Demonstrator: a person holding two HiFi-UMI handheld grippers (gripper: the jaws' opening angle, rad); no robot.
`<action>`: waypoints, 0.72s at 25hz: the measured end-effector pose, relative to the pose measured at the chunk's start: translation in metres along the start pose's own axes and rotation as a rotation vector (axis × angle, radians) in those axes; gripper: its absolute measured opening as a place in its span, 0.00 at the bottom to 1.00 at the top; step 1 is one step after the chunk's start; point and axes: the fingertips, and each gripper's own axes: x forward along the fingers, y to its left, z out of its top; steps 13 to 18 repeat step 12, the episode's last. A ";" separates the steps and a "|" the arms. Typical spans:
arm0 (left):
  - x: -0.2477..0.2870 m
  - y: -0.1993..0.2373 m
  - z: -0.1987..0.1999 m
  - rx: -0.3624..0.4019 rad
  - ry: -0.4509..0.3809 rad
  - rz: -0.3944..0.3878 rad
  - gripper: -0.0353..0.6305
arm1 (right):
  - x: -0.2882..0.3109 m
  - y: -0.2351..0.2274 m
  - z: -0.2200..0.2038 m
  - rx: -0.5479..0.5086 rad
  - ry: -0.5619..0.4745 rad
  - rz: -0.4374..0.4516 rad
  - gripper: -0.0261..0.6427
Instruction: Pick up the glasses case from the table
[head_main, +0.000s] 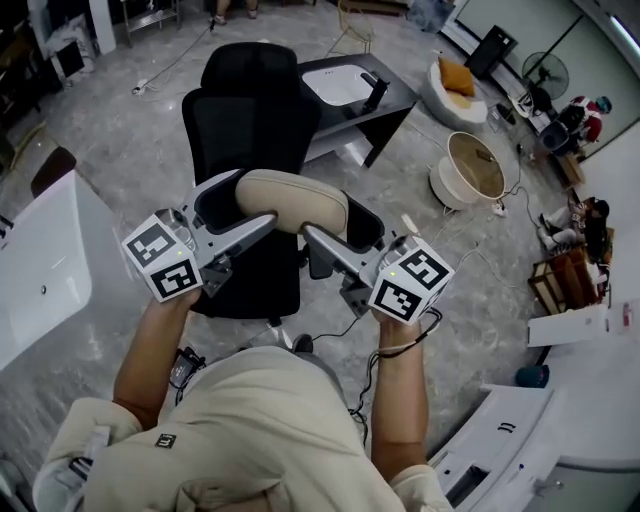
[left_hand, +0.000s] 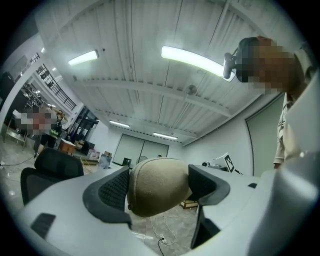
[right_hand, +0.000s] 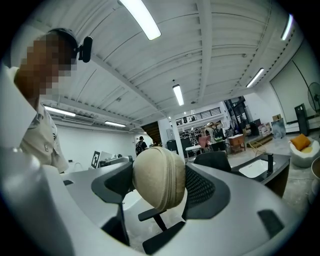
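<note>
Floor (head_main: 120, 130) of grey, marbled stone fills most of the head view. Over it stands a black office chair (head_main: 250, 110), directly below my hands. Behind the chair is a dark desk (head_main: 385, 105) with a white panel on top, and a white desk (head_main: 40, 260) shows at the left edge. A round wicker basket (head_main: 475, 165) sits on the floor to the right, well apart from the chair.

My left gripper (head_main: 245, 205) and my right gripper (head_main: 335, 228) point towards each other in front of my chest, marker cubes nearest me. Between them hangs the glasses case (head_main: 295, 200), a beige, rounded, oval shell, held in the air above the chair seat and touching no desk.

In the left gripper view my fingers (left_hand: 116, 189) are closed in on one end of the case, the ribbed pads pressing it from both sides. In the right gripper view the other fingers (right_hand: 201, 186) clamp the opposite end the same way, and a zip seam runs down the case's curved face. Both pairs are only as far apart as the case is thick.
</note>
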 end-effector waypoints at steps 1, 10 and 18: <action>0.002 0.003 -0.002 -0.002 0.001 -0.001 0.60 | 0.001 -0.004 -0.001 0.000 0.001 -0.001 0.54; -0.001 -0.022 -0.009 -0.005 0.019 0.005 0.60 | -0.021 0.008 -0.008 0.011 0.014 0.000 0.54; 0.001 -0.025 -0.011 -0.006 0.021 0.006 0.60 | -0.025 0.006 -0.009 0.016 0.017 0.002 0.54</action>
